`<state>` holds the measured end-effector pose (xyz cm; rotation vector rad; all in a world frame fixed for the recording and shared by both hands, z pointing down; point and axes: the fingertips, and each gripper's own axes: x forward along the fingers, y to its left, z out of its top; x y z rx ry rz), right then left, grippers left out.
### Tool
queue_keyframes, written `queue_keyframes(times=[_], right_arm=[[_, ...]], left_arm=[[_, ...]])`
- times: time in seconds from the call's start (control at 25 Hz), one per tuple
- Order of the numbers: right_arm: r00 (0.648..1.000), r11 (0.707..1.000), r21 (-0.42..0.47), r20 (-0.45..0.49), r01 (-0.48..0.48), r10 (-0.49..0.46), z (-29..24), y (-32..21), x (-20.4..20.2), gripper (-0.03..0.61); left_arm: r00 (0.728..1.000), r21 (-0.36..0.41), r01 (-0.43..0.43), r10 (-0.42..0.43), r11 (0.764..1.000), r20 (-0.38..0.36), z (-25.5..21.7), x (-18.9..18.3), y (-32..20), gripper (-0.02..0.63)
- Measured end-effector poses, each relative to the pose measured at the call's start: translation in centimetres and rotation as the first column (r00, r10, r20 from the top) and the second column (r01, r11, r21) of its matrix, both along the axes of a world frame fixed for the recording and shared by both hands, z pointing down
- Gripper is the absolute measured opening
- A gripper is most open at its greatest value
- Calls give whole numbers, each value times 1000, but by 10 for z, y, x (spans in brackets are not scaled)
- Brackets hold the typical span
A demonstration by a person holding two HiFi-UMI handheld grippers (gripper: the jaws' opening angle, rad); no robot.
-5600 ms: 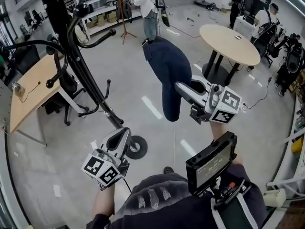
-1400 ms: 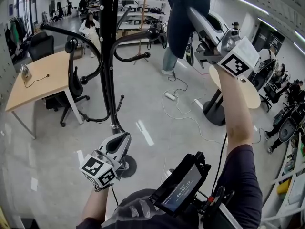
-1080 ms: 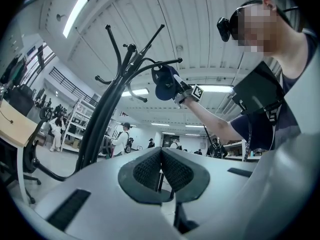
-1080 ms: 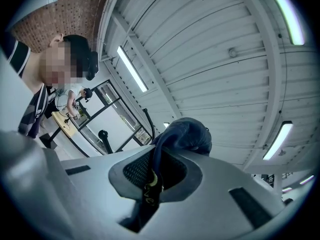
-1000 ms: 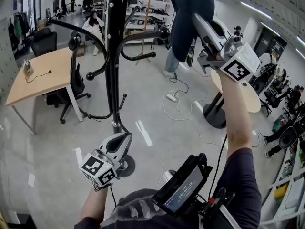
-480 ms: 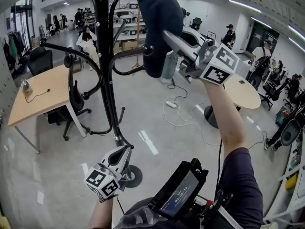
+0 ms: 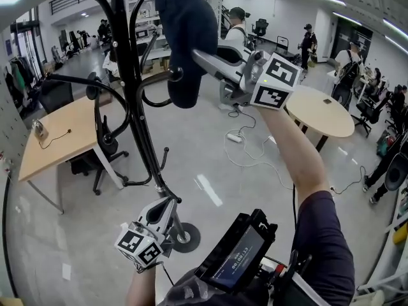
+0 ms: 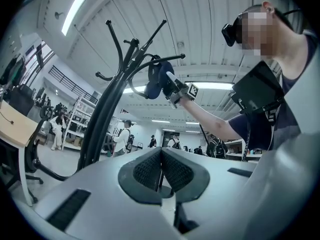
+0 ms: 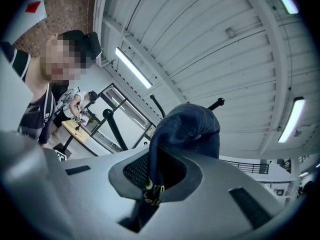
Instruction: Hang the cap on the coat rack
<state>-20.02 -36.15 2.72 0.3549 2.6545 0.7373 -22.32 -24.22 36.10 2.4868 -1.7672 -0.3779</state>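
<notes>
Right gripper (image 7: pixel 201 57) overhead, clamped on the edge of dark blue fabric cap (image 7: pixel 188 37) | cap domed, soft, up among curved upper arms of black metal coat rack (image 7: pixel 131 88), ball-tipped hook just beside it; seated on a hook or not, cannot tell | left gripper (image 8: pixel 161 169) low, well below cap, ribbed pads together, nothing between

Matt cloth cap (image 7: pixel 188 37), glossy metal coat rack (image 7: pixel 131 88).

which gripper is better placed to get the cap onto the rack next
Right. The right gripper is shut on the cap, raised by the coat rack hooks. The left gripper hangs low near its base, jaws together, empty.
</notes>
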Motion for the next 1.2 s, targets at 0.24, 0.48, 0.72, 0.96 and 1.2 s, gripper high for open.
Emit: queue_keyframes(times=[0.24, 0.48, 0.72, 0.96, 1.2], right_arm=[[998, 999, 27, -67, 25, -23, 11, -1, -9, 17], [996, 1000, 2, -87, 31, -31, 22, -7, -14, 15], [995, 1000, 1, -92, 29, -29, 23, -8, -15, 17], [993, 1000, 2, -115, 20, -20, 32, -12, -11, 17], [992, 1000, -13, -127, 17, -18, 34, -10, -13, 17]], left_arm=[[1000, -10, 16, -16, 1000, 7, -7, 4, -4, 8], [1000, -16, 25, -25, 1000, 7, -7, 3, -5, 8], [1000, -16, 26, -26, 1000, -1, -5, 3, -5, 8], [1000, -14, 18, -18, 1000, -9, -2, 10, -10, 8], [1000, -14, 13, -14, 1000, -14, -3, 8, -7, 8]])
